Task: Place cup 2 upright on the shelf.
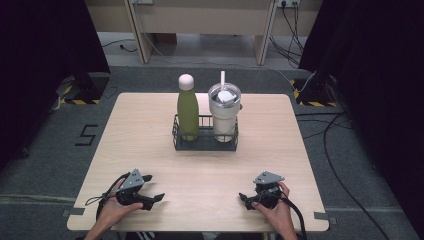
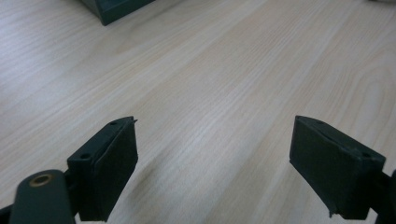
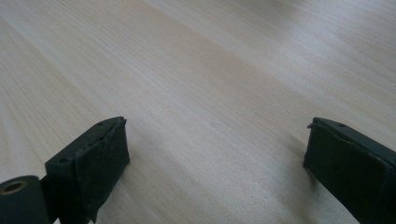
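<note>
From up high, a light wooden table (image 1: 150,145) stands on a grey floor. Near its far middle sits a dark wire basket (image 1: 205,141). A green bottle (image 1: 188,111) with a pale cap stands upright in the left part of the basket. A white cup (image 1: 224,116) with a clear lid and a straw stands upright in the right part, just beside the bottle. Both are well apart from the hands.

The left gripper (image 1: 156,199) lies low at the near left edge of the table, held in the person's left hand (image 1: 114,210). Its tips point toward the middle of the table. The right gripper (image 1: 245,200) lies low at the near right edge, held in the right hand (image 1: 276,211). Its tips point toward the left one. There is bare wood between them.

In the left gripper view, the two black jaws stand apart with nothing between them, just wood grain below. A dark corner of the basket (image 2: 116,9) peeks in at the top left, far from the jaws.

In the right gripper view, the two black jaws stand wide apart too. Nothing sits between them. The pale table (image 3: 210,84) runs under them.
</note>
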Motion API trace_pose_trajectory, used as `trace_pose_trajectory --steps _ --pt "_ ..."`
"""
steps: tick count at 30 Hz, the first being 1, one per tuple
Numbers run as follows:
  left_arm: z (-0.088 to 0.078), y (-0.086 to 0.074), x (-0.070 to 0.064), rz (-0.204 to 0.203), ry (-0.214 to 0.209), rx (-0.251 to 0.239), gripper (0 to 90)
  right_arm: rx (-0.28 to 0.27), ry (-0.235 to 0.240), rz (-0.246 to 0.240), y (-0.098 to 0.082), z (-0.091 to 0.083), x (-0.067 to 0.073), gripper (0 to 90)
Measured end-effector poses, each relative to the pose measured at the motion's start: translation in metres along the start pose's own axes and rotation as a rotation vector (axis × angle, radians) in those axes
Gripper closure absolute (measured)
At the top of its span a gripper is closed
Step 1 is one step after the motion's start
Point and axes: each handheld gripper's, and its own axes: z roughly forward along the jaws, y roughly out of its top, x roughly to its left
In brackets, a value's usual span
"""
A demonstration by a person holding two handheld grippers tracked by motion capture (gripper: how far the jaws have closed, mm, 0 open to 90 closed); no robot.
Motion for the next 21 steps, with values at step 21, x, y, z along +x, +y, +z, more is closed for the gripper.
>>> trace_pose_trajectory --steps 21 --pt "-0.007 -0.015 -0.007 -0.021 0.042 0.081 13.7 -0.002 0.001 0.003 0.000 0.000 0.000 6.8"
